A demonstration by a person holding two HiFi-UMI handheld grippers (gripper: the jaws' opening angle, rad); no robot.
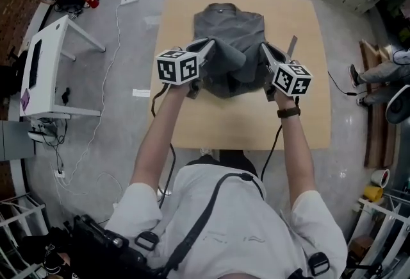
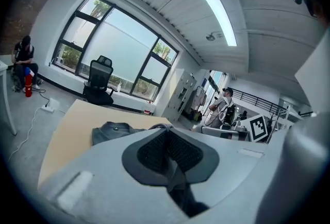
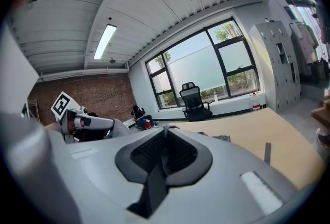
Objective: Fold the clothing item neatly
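A gray shirt (image 1: 232, 24) is laid on the upper middle of the tan counter (image 1: 186, 124). Its collar (image 1: 221, 10) is turned toward the top of the head view, near the counter's far edge. Its long axis is judged to run from top to bottom of that frame, with the collar at the top and the bottom end toward the person. That bottom end is not flat. It is held up off the counter at 2 corners and doubled back over the middle of the shirt, and slack cloth is seen sagging between the 2 claws.

The left claw (image 1: 210, 48) is clenched on the left corner. In the left gripper view a dark strip of cloth (image 2: 178, 182) is seen pinched between the closed pads. The right claw (image 1: 264, 52) is clenched likewise on the right corner (a similar dark strip is pinched in the right gripper view).

The step in hand is judged to be the 1st fold, bottom end over toward the collar. For the next move, both corners would need to be kept level with each other, brought up toward the collar, laid down square with the shoulders, and only then released. If 1 corner were lowered ahead of the other, a skewed edge would likely be left. The sleeves cannot be made out.
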